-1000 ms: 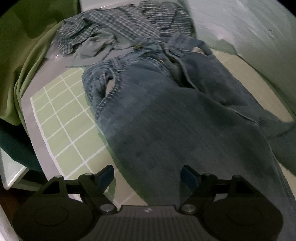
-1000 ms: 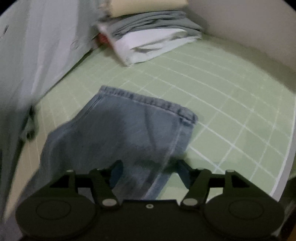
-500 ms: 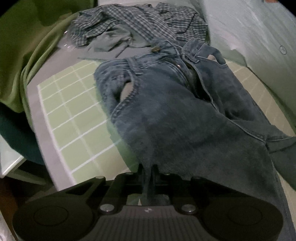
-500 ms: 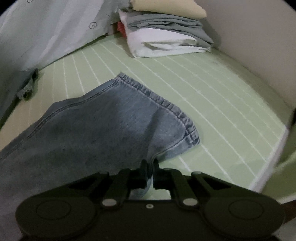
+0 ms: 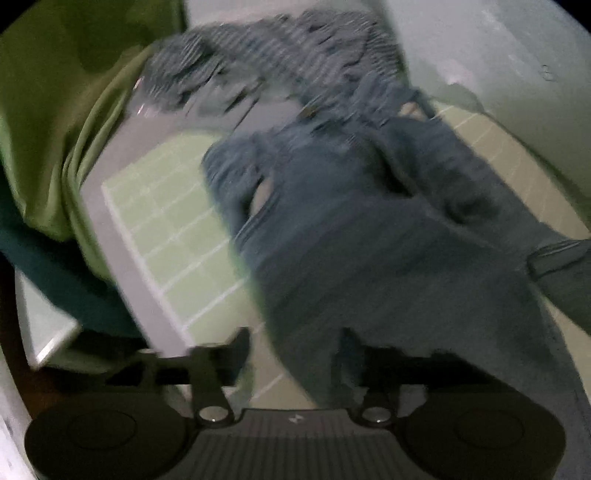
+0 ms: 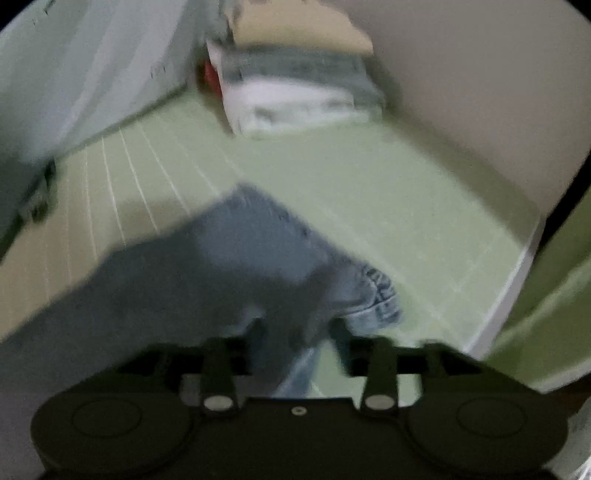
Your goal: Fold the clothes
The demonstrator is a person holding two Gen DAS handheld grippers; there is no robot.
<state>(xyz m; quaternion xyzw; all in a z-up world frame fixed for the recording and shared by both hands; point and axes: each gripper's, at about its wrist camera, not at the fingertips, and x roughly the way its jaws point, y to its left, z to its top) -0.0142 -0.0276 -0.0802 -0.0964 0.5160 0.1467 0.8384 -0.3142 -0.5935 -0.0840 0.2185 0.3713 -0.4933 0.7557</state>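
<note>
One pair of jeans [image 5: 369,258], one plaid shirt [image 5: 266,62], two tongs [image 5: 291,354]

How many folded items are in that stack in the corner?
4 visible: a beige piece on top, a grey one under it, white at the bottom, something red behind. Blur may hide more.

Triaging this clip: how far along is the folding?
Done: a folded stack sits at the mat's far corner. In hand: the jeans lie spread on the green grid mat, unfolded; the left gripper and right gripper are both opening, denim between their fingers but not pinched. Left: fold the jeans, then the crumpled plaid shirt.
</note>
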